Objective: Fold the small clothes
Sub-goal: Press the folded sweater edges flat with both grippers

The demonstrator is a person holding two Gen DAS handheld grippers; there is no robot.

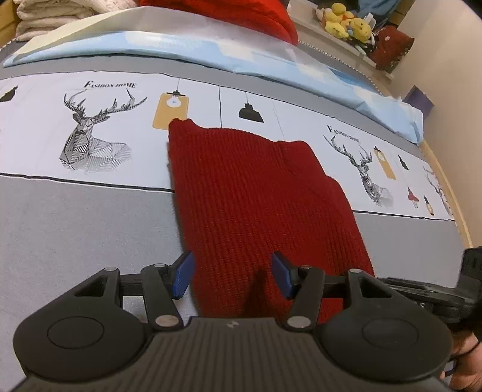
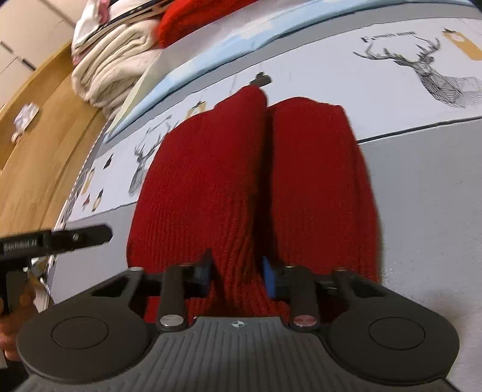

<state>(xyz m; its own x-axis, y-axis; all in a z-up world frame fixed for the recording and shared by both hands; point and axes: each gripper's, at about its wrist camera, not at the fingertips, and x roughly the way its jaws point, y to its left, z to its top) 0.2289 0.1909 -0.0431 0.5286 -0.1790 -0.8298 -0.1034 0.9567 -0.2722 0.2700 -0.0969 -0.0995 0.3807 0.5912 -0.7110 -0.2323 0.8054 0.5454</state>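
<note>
A red knitted garment (image 1: pixel 259 196) lies on the bed as a long folded strip, running away from both cameras. In the right wrist view it (image 2: pixel 241 169) shows two long lobes side by side with a dark crease between them. My left gripper (image 1: pixel 232 276) is open, its blue pads above the strip's near left edge, holding nothing. My right gripper (image 2: pixel 236 276) is closed down on a raised fold of the garment's near end, knit bunched between its blue pads. The other gripper shows at each view's edge.
The bed sheet (image 1: pixel 75 211) is grey and white with deer prints. A light blue pillow (image 1: pixel 180 51) and a red cushion (image 1: pixel 241 15) lie at the head. Folded cream blankets (image 2: pixel 114 72) are stacked there. Yellow plush toys (image 1: pixel 349 21) sit on a shelf. Wooden floor (image 2: pixel 36 150) lies beside the bed.
</note>
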